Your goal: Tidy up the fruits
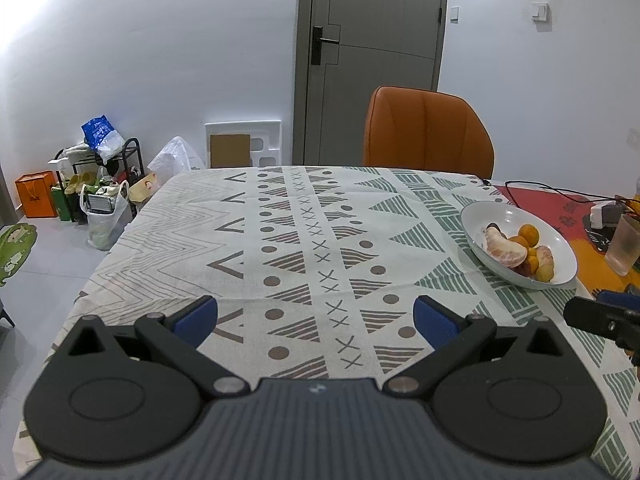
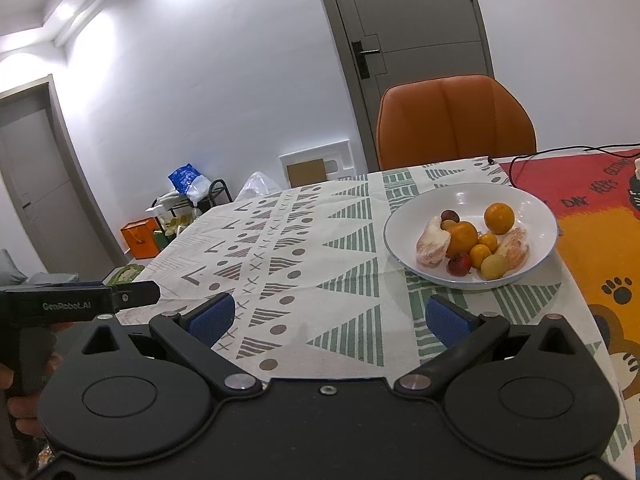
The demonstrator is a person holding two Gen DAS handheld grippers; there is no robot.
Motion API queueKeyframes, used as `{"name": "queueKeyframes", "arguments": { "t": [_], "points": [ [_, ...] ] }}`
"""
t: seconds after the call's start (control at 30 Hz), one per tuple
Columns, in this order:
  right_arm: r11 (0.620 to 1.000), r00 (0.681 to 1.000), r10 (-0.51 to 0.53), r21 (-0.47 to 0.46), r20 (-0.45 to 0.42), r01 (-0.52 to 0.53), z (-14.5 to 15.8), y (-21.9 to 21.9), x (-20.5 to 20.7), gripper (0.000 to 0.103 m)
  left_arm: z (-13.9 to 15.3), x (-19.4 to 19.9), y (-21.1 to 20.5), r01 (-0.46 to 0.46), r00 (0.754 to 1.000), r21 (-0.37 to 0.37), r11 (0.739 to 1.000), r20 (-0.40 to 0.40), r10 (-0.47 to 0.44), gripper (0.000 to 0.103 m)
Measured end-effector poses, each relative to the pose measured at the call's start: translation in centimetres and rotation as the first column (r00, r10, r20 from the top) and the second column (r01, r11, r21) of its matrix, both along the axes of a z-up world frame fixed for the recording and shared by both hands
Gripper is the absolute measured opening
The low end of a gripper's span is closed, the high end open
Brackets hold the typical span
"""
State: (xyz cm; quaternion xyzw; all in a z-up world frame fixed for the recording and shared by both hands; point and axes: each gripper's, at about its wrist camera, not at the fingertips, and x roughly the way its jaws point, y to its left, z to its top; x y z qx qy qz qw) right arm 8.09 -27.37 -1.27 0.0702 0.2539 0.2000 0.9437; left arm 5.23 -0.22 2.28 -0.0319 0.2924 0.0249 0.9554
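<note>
A white bowl (image 2: 416, 216) stands on the patterned tablecloth (image 2: 320, 248), ahead and right of my right gripper (image 2: 330, 316). It holds two oranges (image 2: 499, 218), peeled pomelo pieces (image 2: 432, 244), small yellow fruits (image 2: 493, 267) and small dark red fruits (image 2: 459, 266). The right gripper is open and empty above the cloth. My left gripper (image 1: 316, 320) is open and empty over the middle of the cloth; the bowl (image 1: 480, 216) lies to its far right.
An orange chair (image 1: 428, 132) stands behind the table's far edge. A frosted glass (image 1: 624, 246), a charger and black cables (image 1: 560, 194) lie on the red and orange mat at right. Bags and a rack (image 1: 100, 184) sit on the floor at left.
</note>
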Motion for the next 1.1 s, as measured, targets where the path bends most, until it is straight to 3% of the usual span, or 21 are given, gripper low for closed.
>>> {"name": "queueKeyframes", "arguments": {
  "t": [1.1],
  "points": [
    [1.0,1.0,0.005,-0.017,0.003,-0.005,0.06,0.81,0.12,0.103,-0.14,0.0,0.58,0.003,1.0,-0.003,1.0,-0.007,-0.003,0.103]
  ]
}}
